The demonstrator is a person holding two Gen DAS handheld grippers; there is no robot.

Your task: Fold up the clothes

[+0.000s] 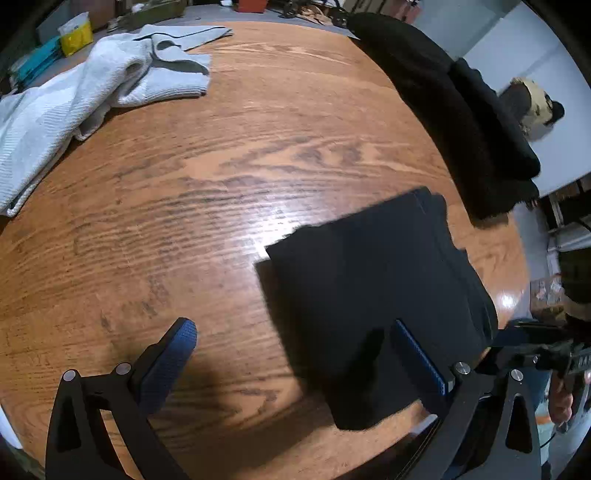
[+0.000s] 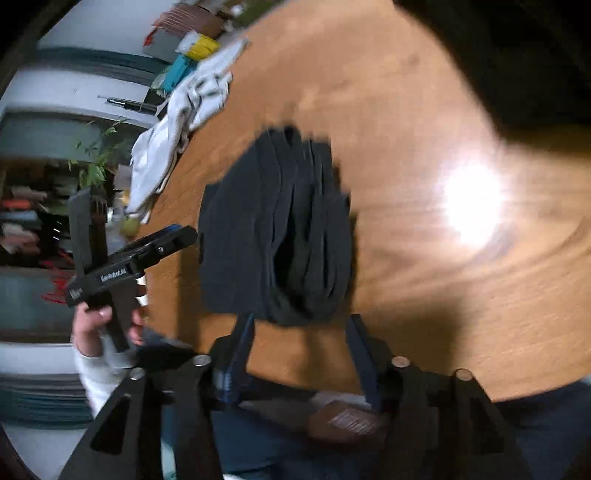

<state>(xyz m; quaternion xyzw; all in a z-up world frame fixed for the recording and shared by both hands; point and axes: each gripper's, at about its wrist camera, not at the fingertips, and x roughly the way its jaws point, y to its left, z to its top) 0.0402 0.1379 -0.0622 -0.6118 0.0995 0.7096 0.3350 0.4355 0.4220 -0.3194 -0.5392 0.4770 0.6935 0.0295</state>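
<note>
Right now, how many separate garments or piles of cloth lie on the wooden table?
3: a folded dark garment near the grippers, a crumpled white-grey garment at the far left edge, and a black pile at the far right. More may be hidden.

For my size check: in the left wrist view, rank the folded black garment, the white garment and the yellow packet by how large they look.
1-2. Folded black garment and white garment: alike in spread; the black one lies nearer the camera, so unranked.
3. Yellow packet: clearly smallest, though farthest away.
</note>
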